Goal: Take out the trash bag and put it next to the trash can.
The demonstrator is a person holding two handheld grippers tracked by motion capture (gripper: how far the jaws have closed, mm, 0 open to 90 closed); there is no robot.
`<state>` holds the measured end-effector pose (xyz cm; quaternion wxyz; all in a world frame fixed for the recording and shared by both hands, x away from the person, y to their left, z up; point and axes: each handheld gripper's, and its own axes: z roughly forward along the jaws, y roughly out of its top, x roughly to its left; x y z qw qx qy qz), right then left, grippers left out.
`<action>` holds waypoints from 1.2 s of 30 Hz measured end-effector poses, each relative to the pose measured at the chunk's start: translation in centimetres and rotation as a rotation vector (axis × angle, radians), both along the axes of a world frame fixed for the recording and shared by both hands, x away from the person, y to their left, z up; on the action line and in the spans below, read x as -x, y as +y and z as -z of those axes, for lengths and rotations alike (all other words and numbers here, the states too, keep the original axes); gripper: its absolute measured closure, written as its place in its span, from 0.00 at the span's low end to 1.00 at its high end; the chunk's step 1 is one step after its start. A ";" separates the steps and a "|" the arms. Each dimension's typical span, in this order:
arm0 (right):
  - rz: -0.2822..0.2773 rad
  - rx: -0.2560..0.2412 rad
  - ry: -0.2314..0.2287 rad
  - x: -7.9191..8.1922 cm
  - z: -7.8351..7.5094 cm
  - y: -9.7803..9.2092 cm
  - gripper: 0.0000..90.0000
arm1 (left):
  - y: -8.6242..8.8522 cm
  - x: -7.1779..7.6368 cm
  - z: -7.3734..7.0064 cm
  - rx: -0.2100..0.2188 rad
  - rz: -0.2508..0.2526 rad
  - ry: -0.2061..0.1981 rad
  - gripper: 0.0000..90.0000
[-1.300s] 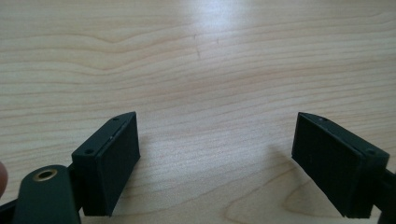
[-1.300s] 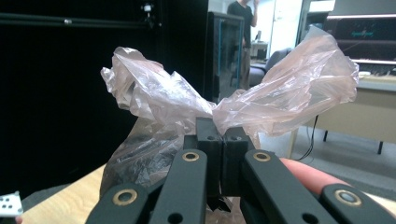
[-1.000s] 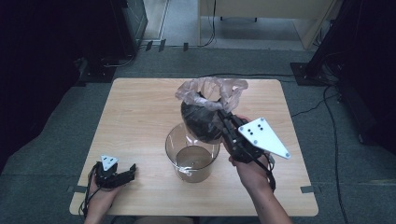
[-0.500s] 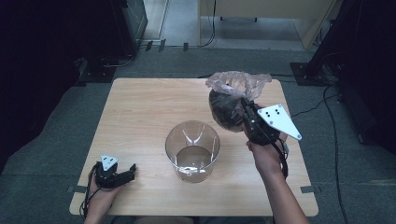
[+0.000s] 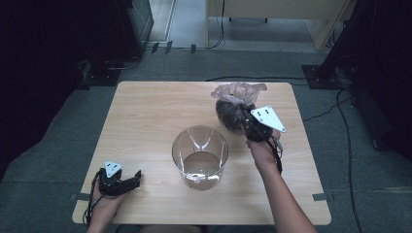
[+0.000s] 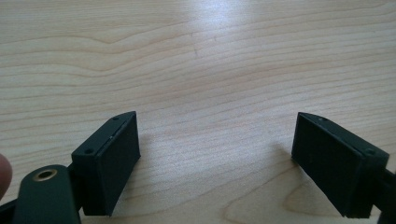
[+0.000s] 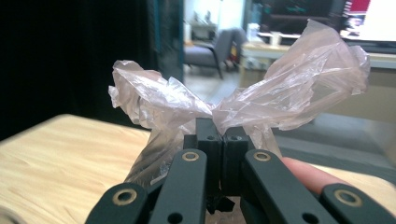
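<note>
Black fingers of the right gripper (image 7: 219,140) are pressed together on the gathered neck of a thin plastic bag (image 7: 243,98), pinching it where the film bunches so the dark contents hang below without spilling. In the high view that bag (image 5: 232,109) sits at the far right of the wooden bench (image 5: 145,111), just beyond and right of the clear glass jar (image 5: 200,155), probably being carried clear of it. The left gripper (image 5: 119,180) rests at the near left corner, its fingers (image 6: 109,163) spread wide over bare wood, apparently idle. No brand, label or writing is readable anywhere.
</note>
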<state>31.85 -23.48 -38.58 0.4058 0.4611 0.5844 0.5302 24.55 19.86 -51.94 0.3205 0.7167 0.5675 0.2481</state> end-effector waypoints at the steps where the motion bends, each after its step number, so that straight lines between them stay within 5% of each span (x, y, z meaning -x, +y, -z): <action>1: -0.015 -0.015 -0.009 -0.3 0.3 0.1 1.00 | 0.0 0.0 0.0 0.000 -0.001 0.001 0.17; 3: -0.053 -0.021 -0.015 -1.0 1.2 0.3 0.97 | 0.0 0.0 0.0 0.004 -0.002 -0.002 0.17; 6: -0.115 -0.036 0.039 -1.8 3.4 0.1 0.97 | 0.1 0.0 0.0 0.012 -0.002 0.000 0.17; 12: -0.164 -0.073 0.112 -1.3 6.8 -0.9 0.95 | 0.1 0.0 0.0 0.012 -0.002 -0.001 0.17; 20: -0.227 -0.069 0.167 -0.3 6.5 -1.9 0.57 | 0.0 0.0 0.0 0.002 0.001 0.000 0.17; 21: -0.226 -0.030 0.179 0.1 6.4 -1.8 0.43 | 0.0 0.0 0.0 0.002 0.001 0.000 0.17; 22: -0.226 -0.030 0.179 0.1 6.4 -1.8 0.43 | 0.0 0.0 0.0 0.002 0.001 0.000 0.17; 26: -0.249 0.037 0.247 1.0 6.6 -1.8 0.17 | 0.0 0.0 0.0 0.008 -0.002 -0.001 0.17; 28: -0.264 0.037 0.305 1.0 6.7 -2.0 0.16 | 0.0 0.0 0.0 0.004 0.000 -0.001 0.17; 36: -0.263 0.088 0.305 1.9 7.4 -2.6 0.04 | -0.1 0.0 0.0 -0.008 -0.001 0.001 0.17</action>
